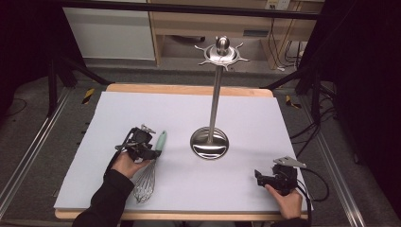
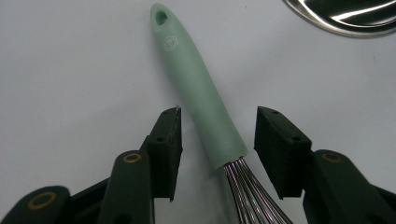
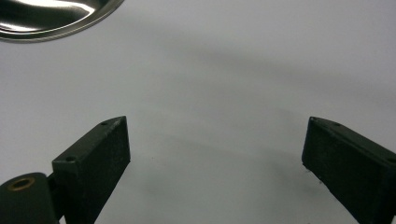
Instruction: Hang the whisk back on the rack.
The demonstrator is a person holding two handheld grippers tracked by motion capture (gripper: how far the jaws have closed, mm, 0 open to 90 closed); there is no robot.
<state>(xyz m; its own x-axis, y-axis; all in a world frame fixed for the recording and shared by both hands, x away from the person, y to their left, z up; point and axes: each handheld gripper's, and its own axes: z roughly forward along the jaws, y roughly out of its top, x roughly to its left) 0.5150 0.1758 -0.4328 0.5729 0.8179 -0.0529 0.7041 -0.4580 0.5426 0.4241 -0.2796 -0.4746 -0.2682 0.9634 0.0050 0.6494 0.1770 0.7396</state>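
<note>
A whisk (image 1: 147,178) with a mint-green handle (image 2: 198,95) and steel wires lies flat on the white sheet, left of centre, handle pointing away from me. My left gripper (image 1: 152,150) (image 2: 218,135) is low over it. Its jaws stand on either side of the handle's lower end, just above the wires. A gap shows on each side, so the pads (image 2: 169,144) are not pressing on it. My right gripper (image 1: 259,177) (image 3: 217,144) rests near the front right of the sheet, open wide, nothing between its fingers.
A tall steel stand (image 1: 215,99) with a round base (image 1: 209,143) (image 2: 345,16) (image 3: 46,18) and a ring of hooks at the top rises mid-table. The white sheet (image 1: 265,118) covers a wooden table; dark frame legs and cables lie beyond its edges.
</note>
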